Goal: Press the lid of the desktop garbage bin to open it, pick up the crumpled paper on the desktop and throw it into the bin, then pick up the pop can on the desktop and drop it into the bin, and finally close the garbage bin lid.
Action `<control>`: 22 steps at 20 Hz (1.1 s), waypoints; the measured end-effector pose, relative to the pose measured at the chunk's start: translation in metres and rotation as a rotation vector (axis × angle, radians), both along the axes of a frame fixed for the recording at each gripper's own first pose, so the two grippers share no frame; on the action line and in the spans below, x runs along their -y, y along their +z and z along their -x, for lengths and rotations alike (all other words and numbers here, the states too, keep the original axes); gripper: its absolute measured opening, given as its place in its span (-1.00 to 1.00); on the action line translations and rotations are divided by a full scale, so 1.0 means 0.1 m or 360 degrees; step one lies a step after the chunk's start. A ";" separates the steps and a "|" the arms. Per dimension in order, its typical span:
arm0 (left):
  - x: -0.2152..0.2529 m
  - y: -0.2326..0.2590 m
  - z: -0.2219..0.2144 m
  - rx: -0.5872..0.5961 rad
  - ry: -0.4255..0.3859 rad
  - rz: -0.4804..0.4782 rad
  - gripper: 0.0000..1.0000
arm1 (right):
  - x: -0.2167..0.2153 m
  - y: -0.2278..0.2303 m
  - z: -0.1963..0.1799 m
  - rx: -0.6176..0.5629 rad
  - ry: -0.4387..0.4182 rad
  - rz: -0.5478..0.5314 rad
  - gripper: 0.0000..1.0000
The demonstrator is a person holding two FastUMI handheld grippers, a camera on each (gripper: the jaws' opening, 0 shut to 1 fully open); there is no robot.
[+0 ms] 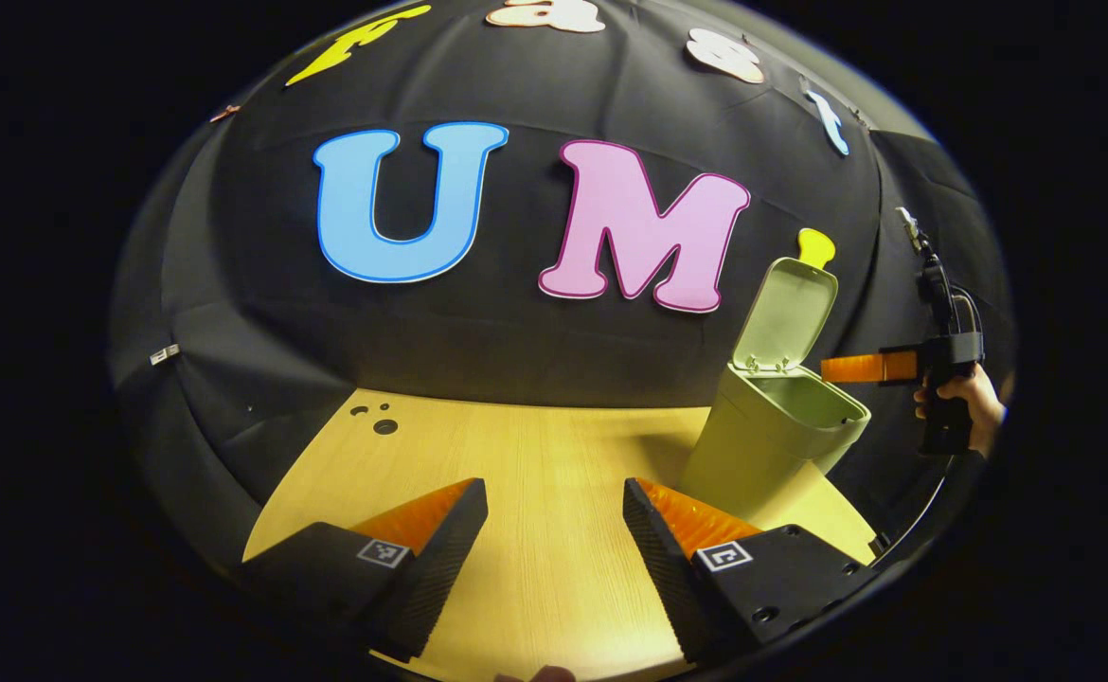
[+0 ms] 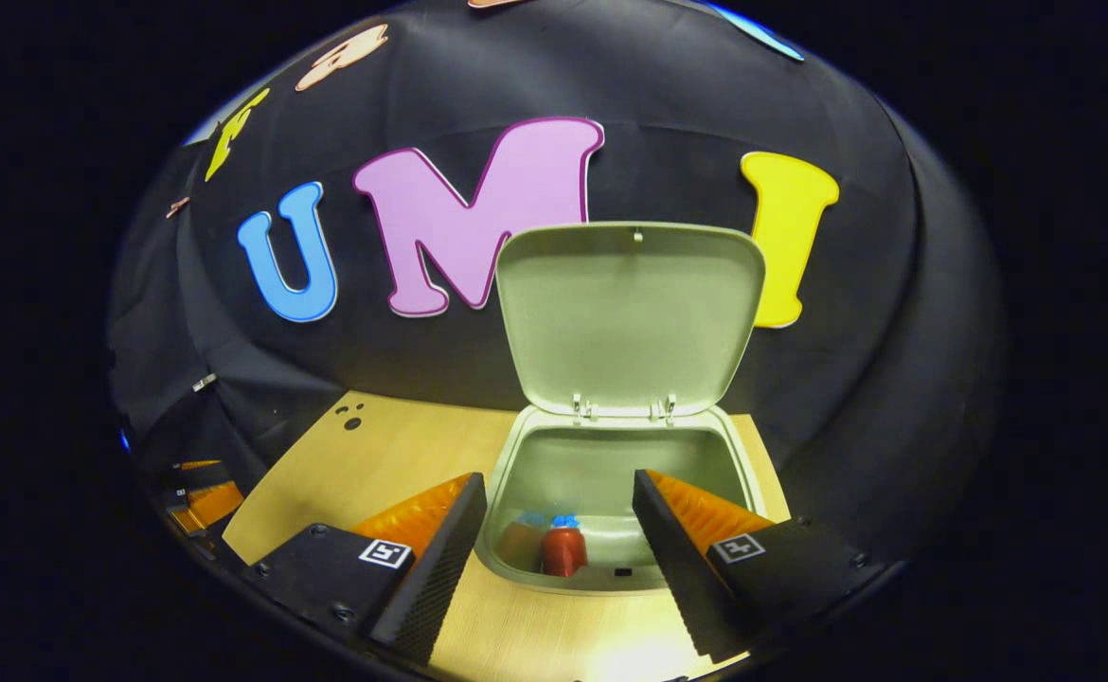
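The pale green garbage bin (image 1: 770, 445) stands at the right of the wooden table, its lid (image 1: 786, 317) raised upright. In the right gripper view I look down into the bin (image 2: 516, 493), lid (image 2: 630, 313) up behind it. A red pop can (image 2: 564, 551) lies at the bottom, with something blue beside it. My right gripper (image 2: 559, 535) hovers open over the bin's front rim, holding nothing. It also shows in the left gripper view, where the right gripper (image 1: 871, 367) is held by a hand (image 1: 975, 403) beside the bin's opening. My left gripper (image 1: 554, 530) is open over bare table.
The wooden table (image 1: 535, 455) has small dark holes (image 1: 379, 421) at its far left. Black cloth walls close in behind and on both sides. In the right gripper view, part of the left gripper (image 2: 199, 497) shows at the left edge.
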State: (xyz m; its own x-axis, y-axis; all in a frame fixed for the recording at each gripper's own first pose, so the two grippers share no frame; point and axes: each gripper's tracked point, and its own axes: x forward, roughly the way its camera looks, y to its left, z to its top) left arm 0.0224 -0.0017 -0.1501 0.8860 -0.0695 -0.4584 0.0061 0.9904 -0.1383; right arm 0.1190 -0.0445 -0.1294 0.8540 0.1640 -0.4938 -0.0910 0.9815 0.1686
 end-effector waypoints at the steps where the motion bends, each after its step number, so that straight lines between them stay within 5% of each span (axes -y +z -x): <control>1: 0.00 -0.01 0.00 -0.0002 -0.0001 -0.0003 0.89 | 0.01 0.07 -0.03 0.0042 -0.0003 0.0009 0.97; 2: 0.01 0.00 0.00 -0.0001 -0.0004 -0.0001 0.88 | 0.01 0.16 -0.05 0.0084 0.0003 0.0010 0.84; 3: 0.01 0.00 0.01 0.0000 -0.0005 0.0001 0.88 | 0.02 0.26 -0.08 0.0125 0.0002 0.0009 0.98; 13: 0.02 0.00 0.05 -0.0008 -0.0011 0.0000 0.89 | 0.29 1.28 -0.68 0.0516 -0.0115 0.0099 0.96; 22: -0.10 -0.01 0.11 -0.0022 0.0050 -0.0017 0.88 | 0.33 1.32 -1.24 0.0549 -0.0195 0.0036 0.95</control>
State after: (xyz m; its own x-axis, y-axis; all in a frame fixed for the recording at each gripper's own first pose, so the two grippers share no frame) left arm 0.0111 0.0085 -0.1507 0.8814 -0.0368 -0.4709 -0.0270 0.9914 -0.1278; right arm 0.2428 -0.0780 0.0025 0.9835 0.0427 -0.1758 -0.0204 0.9917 0.1267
